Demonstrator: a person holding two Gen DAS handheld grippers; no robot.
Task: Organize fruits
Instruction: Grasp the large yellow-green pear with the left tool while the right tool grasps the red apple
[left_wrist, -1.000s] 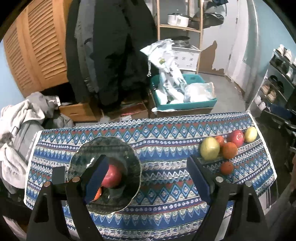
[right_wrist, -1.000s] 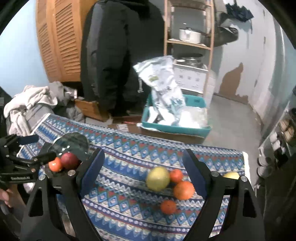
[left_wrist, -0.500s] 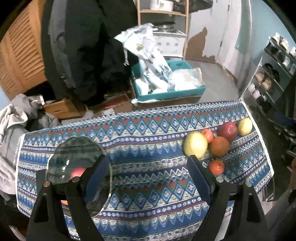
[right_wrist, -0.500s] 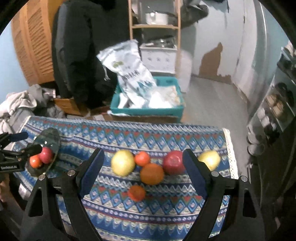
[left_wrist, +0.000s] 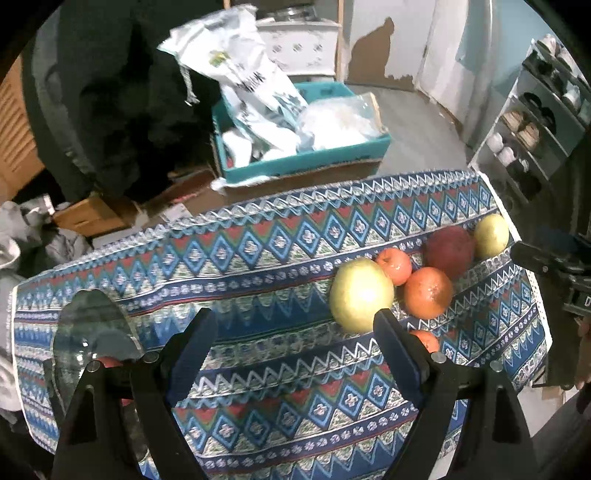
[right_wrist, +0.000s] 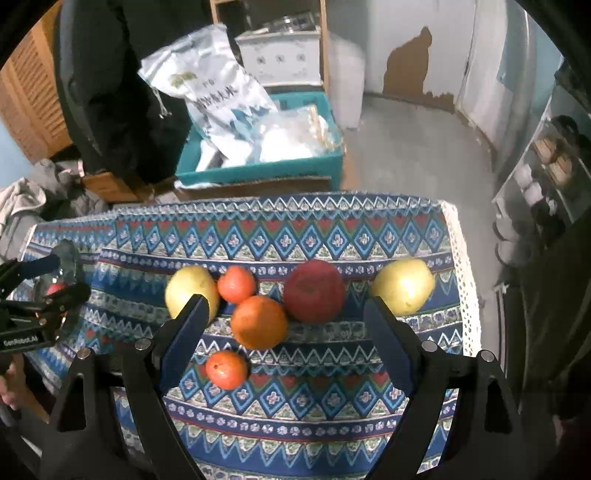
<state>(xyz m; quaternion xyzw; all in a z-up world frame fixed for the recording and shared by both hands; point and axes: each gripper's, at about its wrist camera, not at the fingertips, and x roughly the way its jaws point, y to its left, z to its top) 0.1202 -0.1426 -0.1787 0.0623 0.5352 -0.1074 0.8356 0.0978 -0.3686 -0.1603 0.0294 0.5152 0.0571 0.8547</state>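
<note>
Only a small part of the sorting appears to be done. A glass plate (left_wrist: 85, 332) lies at the left end of the surface (left_wrist: 258, 251), which is covered by a patterned cloth, and something red is seen on it, partly hidden behind the left gripper (left_wrist: 291, 354); in the right wrist view a red fruit (right_wrist: 55, 290) is glimpsed there too (how many pieces the plate holds cannot be told from these views).

Six fruits are left in a loose cluster at the right end of the surface, well apart from the plate: a large yellow-green apple (right_wrist: 190, 291), a small red-orange fruit (right_wrist: 236, 284) just beside it, an orange (right_wrist: 259, 322) in front of these, a dark red apple (right_wrist: 314, 291) touching the orange's right side, a yellow fruit (right_wrist: 402, 286) near the cloth's lace edge, and a small tangerine (right_wrist: 226, 370) lying alone nearest the camera.

Neither gripper is carrying anything. The left gripper's jaws are held wide apart over bare cloth between plate and cluster. The right gripper (right_wrist: 284, 339) is likewise spread wide with nothing pressed between its pads, and the orange and tangerine are framed between them (a pick from this cluster is judged to be the step in hand). Most of the task is therefore judged to remain.
</note>
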